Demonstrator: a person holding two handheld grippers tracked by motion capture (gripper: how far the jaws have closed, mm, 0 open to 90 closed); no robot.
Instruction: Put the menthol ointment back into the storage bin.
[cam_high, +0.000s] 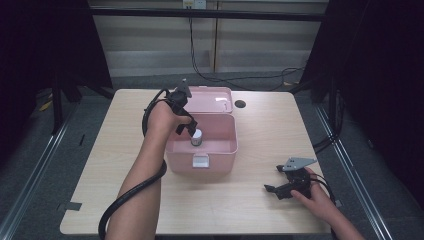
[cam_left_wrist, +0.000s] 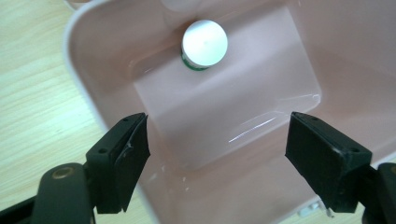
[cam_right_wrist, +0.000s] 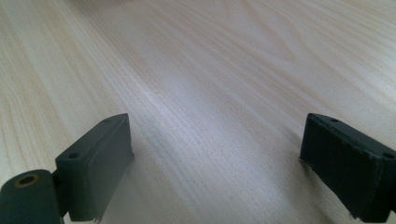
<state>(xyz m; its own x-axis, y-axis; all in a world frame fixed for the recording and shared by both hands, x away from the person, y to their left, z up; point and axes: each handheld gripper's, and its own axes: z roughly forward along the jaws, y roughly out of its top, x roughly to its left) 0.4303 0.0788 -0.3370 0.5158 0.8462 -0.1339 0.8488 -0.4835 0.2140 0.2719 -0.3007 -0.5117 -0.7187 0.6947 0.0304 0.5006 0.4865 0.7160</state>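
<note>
A pink plastic box stands open in the middle of the table, its lid laid back behind it. Inside stands a small bottle with a white cap and a green band. My left gripper hangs over the box's left side, open, with the bottle just beyond its jaws and apart from them. My right gripper lies low on the table at the front right, open, with bare wood between its jaws.
The light wooden table has a dark round hole near the back, right of the lid. A white latch sits on the box's front wall. Cables trail from both grippers. Dark floor and rails surround the table.
</note>
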